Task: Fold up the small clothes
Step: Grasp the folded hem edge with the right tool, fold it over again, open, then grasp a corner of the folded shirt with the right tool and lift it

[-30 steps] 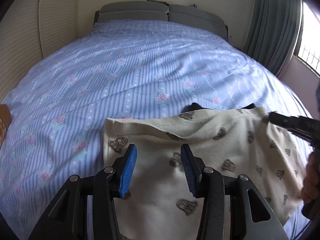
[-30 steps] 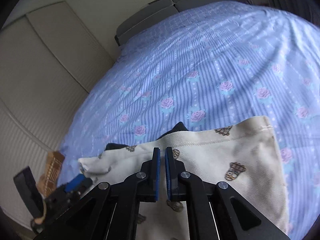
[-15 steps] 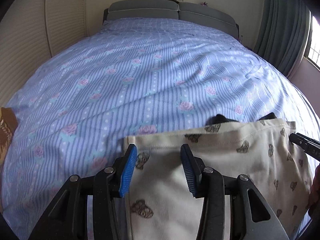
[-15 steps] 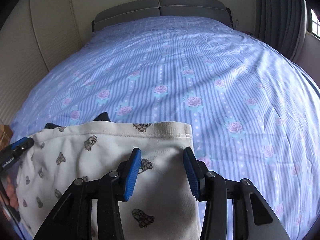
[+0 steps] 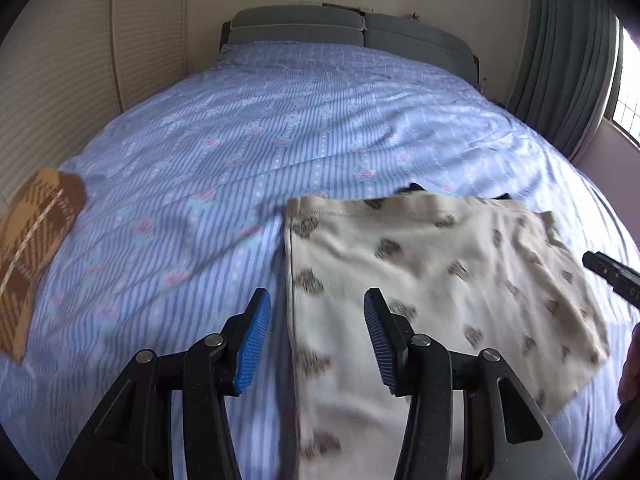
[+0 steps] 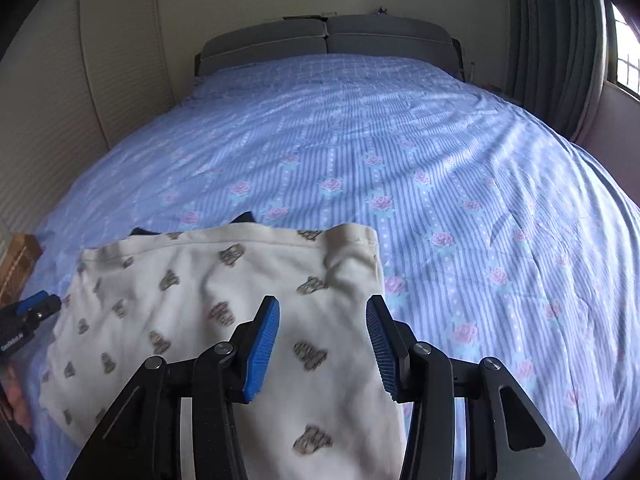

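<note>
A cream garment (image 5: 432,280) with small brown prints lies folded flat on the blue flowered bedspread (image 5: 280,128). A dark bit of cloth peeks out at its far edge. My left gripper (image 5: 316,320) hovers above the garment's left edge, its jaws opening, with nothing pinched between the blue pads. In the right wrist view the same garment (image 6: 192,304) fills the lower left. My right gripper (image 6: 322,328) stands open over its right edge, holding nothing. The other gripper's tip (image 6: 28,312) shows at the left margin.
A brown plaid cloth (image 5: 36,240) lies on the bed's left edge. Grey headboard cushions (image 5: 344,32) sit at the far end, ribbed wall panels on the left, and a dark curtain (image 5: 560,60) by the window on the right.
The right gripper went from shut on the garment to open and let it go. Both grippers drew back from the garment, which now lies flat and further ahead. The plaid cloth came into view.
</note>
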A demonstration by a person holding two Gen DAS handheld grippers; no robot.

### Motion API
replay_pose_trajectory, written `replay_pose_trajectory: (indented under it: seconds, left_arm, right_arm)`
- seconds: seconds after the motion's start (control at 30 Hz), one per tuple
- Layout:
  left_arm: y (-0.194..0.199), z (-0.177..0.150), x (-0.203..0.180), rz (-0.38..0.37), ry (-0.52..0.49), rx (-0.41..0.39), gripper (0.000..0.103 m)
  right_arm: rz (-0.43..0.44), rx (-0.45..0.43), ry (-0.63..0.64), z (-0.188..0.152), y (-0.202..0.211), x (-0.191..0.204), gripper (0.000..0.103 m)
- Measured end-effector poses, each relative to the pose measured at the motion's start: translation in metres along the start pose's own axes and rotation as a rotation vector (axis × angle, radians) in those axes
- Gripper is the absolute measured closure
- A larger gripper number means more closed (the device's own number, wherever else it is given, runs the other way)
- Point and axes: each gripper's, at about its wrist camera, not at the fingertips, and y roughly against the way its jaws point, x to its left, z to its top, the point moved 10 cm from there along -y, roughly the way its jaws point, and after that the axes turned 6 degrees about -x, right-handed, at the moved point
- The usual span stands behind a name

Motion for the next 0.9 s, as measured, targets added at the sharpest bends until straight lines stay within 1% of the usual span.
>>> replay_pose_trajectory:
  seconds: [0.1,0.17,0.23,0.33,0.4,0.47,0.5,0.57,0.63,0.8,0.9]
  left_arm:
    - [0.023,-0.022,0.0,0.011,0.005,-0.006,0.053]
    - [0.028,-0.041,0.001,0.015,0.007,0.023,0.053]
    - [0.025,-0.06,0.005,0.032,0.014,0.07,0.053]
    - [0.02,-0.077,0.012,0.069,0.035,0.092,0.051]
    - [0.025,-0.081,0.011,0.105,0.024,0.073,0.051]
    - [0.031,-0.083,0.009,0.144,0.011,0.066,0.051]
    - [0.033,-0.084,0.008,0.143,0.02,0.065,0.052]
    - [0.04,-0.086,0.003,0.126,0.043,0.065,0.052]
    - [0.049,-0.087,-0.003,0.122,0.042,0.054,0.052]
    - [0.074,-0.083,-0.019,0.103,0.033,0.0,0.052]
    - [0.082,-0.08,-0.03,0.093,0.024,-0.019,0.052]
  right_arm:
    - [-0.002,-0.005,0.025,-0.024,0.025,0.007,0.058]
    - [-0.012,0.012,0.038,-0.041,0.033,0.005,0.058]
    - [-0.016,0.053,0.039,-0.06,0.03,-0.001,0.058]
    - [-0.052,0.128,0.007,-0.087,0.023,-0.019,0.058]
    - [-0.032,0.131,-0.02,-0.094,0.023,-0.025,0.058]
    - [-0.047,0.132,-0.001,-0.094,0.026,-0.025,0.058]
    - [-0.055,0.134,-0.003,-0.093,0.029,-0.026,0.058]
    - [-0.051,0.132,-0.043,-0.094,0.037,-0.028,0.057]
    - [-0.037,0.13,-0.113,-0.097,0.049,-0.033,0.056]
    - [0.059,0.077,-0.269,-0.107,0.081,-0.043,0.053]
    - [0.109,0.086,-0.366,-0.116,0.082,-0.049,0.053]
